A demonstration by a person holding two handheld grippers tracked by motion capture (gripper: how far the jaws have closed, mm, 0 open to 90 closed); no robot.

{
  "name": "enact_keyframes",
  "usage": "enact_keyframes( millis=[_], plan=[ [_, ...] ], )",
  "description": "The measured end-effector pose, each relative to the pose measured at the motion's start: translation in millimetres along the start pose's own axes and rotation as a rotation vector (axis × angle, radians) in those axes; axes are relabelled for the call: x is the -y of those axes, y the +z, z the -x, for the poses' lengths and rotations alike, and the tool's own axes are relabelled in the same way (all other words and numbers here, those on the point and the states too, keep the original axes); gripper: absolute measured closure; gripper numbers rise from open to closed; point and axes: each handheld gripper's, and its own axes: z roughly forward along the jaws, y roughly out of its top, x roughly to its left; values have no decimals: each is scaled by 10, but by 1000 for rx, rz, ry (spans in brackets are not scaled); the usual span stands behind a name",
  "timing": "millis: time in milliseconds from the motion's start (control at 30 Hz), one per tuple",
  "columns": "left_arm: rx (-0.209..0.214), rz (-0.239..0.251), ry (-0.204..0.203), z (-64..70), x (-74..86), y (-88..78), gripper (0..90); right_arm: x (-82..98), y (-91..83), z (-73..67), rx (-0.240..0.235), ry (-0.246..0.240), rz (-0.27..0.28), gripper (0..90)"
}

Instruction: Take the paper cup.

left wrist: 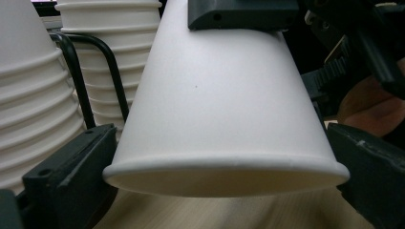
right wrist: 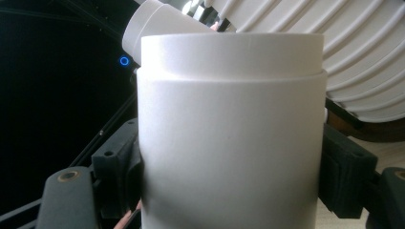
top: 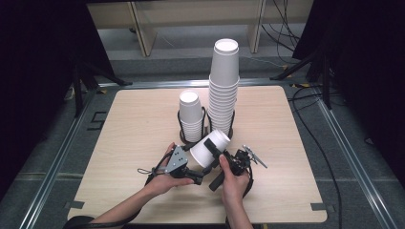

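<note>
A single white paper cup (top: 210,148) is held tilted above the table between both grippers, base up and to the right. My right gripper (top: 215,151) is shut on the cup's (right wrist: 229,143) lower body near the base, a pad (right wrist: 341,176) pressing on each side. My left gripper (top: 195,167) is closed on the cup's (left wrist: 219,95) open rim, with both jaws touching the rim's ends. One jaw of the right gripper (left wrist: 241,14) lies on the cup's base in the left gripper view.
Behind the held cup a black wire holder (top: 205,133) carries a tall cup stack (top: 224,90) and a short cup stack (top: 191,117). These stacks (left wrist: 28,95) stand close beside the cup. The wooden table (top: 138,119) has bare room left and right.
</note>
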Motion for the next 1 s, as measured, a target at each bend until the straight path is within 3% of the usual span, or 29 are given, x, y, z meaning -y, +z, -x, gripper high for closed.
enact_keyframes(
  millis=[33, 267, 333, 367, 433, 467, 567, 600, 633, 733, 767, 800, 833, 900, 933, 967, 1000],
  plan=[
    [2, -2, -1, -3, -4, -1, 0, 0, 3, 9, -6, -17, 6, 233],
    [4, 19, 9, -2, -30, -14, 53, -11, 9, -16, -21, -7, -2, 200],
    [3, 23, 9, 0, -31, -15, 83, -17, 15, -7, 15, -7, 7, 185],
    [2, 8, 11, -1, -34, -27, 95, -17, 5, -32, 16, 20, -8, 179],
    [3, 6, 13, 0, -30, -32, 115, -19, 0, -32, 16, 14, -9, 171],
    [3, 5, 14, -3, -31, -38, 124, -17, -6, -51, 14, 48, -24, 167],
    [-7, 5, 28, -16, -36, -52, 153, -20, 20, -13, 2, 4, 4, 155],
    [-5, 11, 28, -19, -35, -48, 159, -22, 20, -11, -18, 7, 4, 153],
    [-1, 21, 25, -20, -33, -45, 165, -22, 23, -5, -8, 1, 0, 151],
    [9, -3, 17, -16, -41, -64, 175, -26, 30, -3, -18, 13, -4, 145],
    [8, -1, 15, -17, -43, -71, 184, -32, 20, -29, -3, 47, -17, 140],
    [8, -1, 15, -17, -43, -71, 186, -32, 20, -29, -3, 47, -17, 140],
    [8, 2, 18, -16, -52, -81, 187, -39, 27, -1, 0, -2, -7, 137],
    [4, 12, 32, -23, -61, -84, 189, -36, 23, -22, -7, 34, -13, 133],
    [7, 31, 31, -20, -59, -77, 191, -43, 23, -5, -2, 2, -10, 133],
    [5, 0, 5, 2, -60, -105, 193, -44, 24, -12, -14, 14, -8, 132],
    [2, 4, 2, 6, -63, -110, 194, -47, 23, -4, -16, 2, -9, 129]
  ],
)
